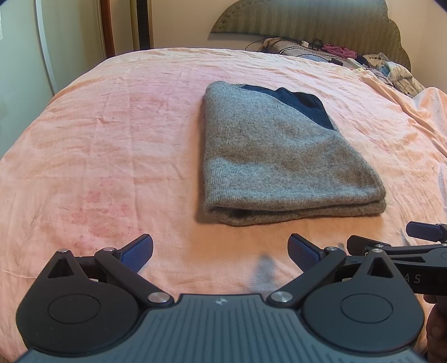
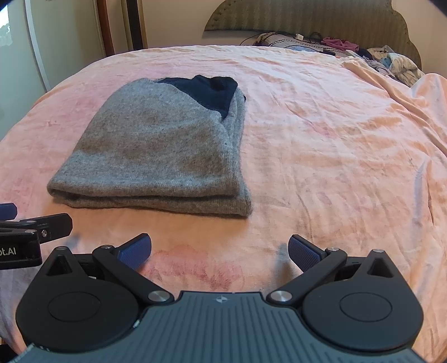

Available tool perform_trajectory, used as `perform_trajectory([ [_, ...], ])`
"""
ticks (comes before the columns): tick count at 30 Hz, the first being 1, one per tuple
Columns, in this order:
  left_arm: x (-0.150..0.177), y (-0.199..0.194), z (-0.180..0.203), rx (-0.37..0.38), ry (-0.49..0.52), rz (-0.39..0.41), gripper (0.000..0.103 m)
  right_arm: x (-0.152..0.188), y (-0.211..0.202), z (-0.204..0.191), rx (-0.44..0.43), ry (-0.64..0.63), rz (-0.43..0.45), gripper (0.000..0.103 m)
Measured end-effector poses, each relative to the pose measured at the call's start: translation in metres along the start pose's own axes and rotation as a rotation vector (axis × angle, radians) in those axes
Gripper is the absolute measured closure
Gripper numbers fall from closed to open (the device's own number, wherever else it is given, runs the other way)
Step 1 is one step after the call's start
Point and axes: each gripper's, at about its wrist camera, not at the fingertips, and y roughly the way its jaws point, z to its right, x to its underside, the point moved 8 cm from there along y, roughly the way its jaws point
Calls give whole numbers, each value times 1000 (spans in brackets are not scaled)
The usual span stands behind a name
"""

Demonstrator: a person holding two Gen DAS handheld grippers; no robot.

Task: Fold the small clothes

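Observation:
A grey knit sweater (image 1: 279, 156) with a dark navy part at its far end lies folded into a thick rectangle on the pink bedspread (image 1: 111, 139). In the right wrist view the same sweater (image 2: 162, 156) sits ahead and to the left. My left gripper (image 1: 220, 252) hovers open just short of the sweater's near folded edge, nothing between its blue pads. My right gripper (image 2: 219, 252) is open too, near the sweater's right corner and empty. Each gripper shows at the edge of the other's view: the right one (image 1: 396, 245), the left one (image 2: 28, 226).
A pile of loose clothes and cables (image 1: 363, 58) lies against the padded headboard (image 1: 307, 19) at the far right of the bed. A rumpled fold of the bedspread (image 2: 405, 83) rises at the right. A wall and door frame (image 1: 106, 25) stand at the far left.

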Motion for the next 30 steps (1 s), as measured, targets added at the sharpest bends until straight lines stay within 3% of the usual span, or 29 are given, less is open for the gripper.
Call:
perform_trajectory([
  [30, 0, -2, 2, 1, 1, 5, 0, 2, -1, -2, -2, 5, 0, 0],
])
